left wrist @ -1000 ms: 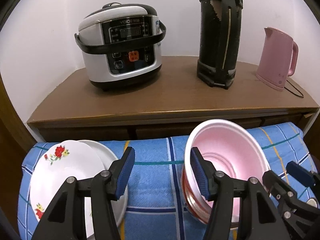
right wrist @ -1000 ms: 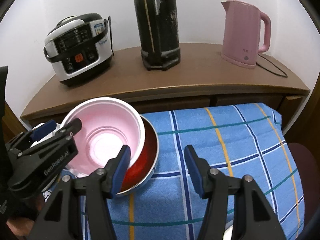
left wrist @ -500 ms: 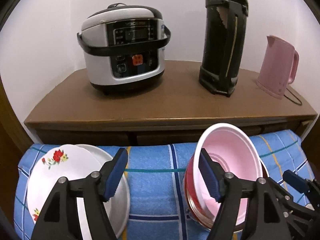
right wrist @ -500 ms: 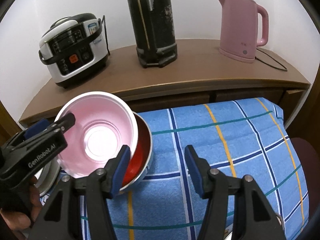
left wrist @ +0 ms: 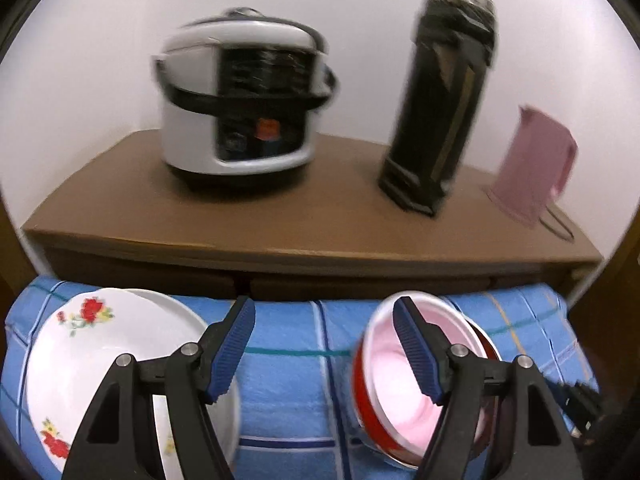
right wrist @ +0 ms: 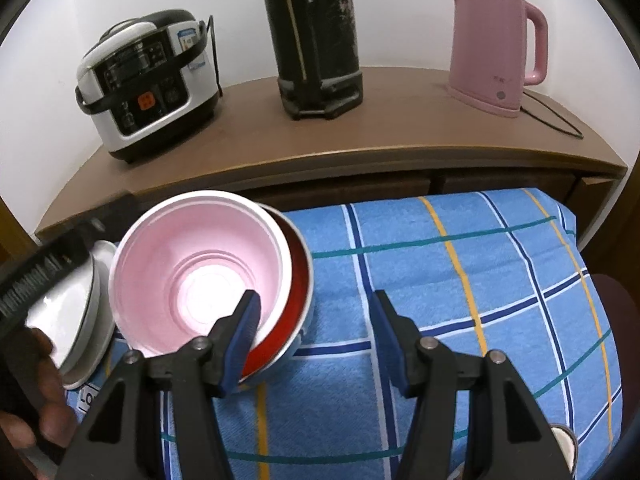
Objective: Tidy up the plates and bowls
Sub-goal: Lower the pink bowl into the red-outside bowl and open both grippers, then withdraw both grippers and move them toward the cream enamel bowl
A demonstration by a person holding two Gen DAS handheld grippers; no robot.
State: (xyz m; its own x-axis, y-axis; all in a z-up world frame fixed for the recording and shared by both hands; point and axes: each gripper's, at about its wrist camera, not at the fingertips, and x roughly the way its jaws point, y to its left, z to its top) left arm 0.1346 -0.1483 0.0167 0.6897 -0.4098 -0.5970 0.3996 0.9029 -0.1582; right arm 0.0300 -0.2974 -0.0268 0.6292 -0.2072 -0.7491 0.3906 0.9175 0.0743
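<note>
A pink bowl [right wrist: 200, 268] sits tilted inside a red bowl [right wrist: 298, 280] on the blue checked cloth [right wrist: 460, 280]; both show in the left wrist view, the pink bowl [left wrist: 392, 364] and the red bowl [left wrist: 486, 350]. White flowered plates [left wrist: 88, 344] are stacked at the left, seen edge-on in the right wrist view [right wrist: 84, 312]. My left gripper [left wrist: 322, 352] is open and empty, between the plates and the bowls. My right gripper [right wrist: 316, 336] is open and empty, its left finger over the bowls' near rim.
A brown shelf [right wrist: 360, 132] behind the cloth holds a rice cooker [right wrist: 148, 80], a black thermos [right wrist: 316, 36] and a pink kettle [right wrist: 492, 40] with a cord. A small round object [right wrist: 564, 444] lies at the cloth's near right.
The left gripper has swung left and back, away from the bowls; its view is now blurred. The pink bowl has settled lower into the red bowl. The right gripper moved slightly closer to the bowls.
</note>
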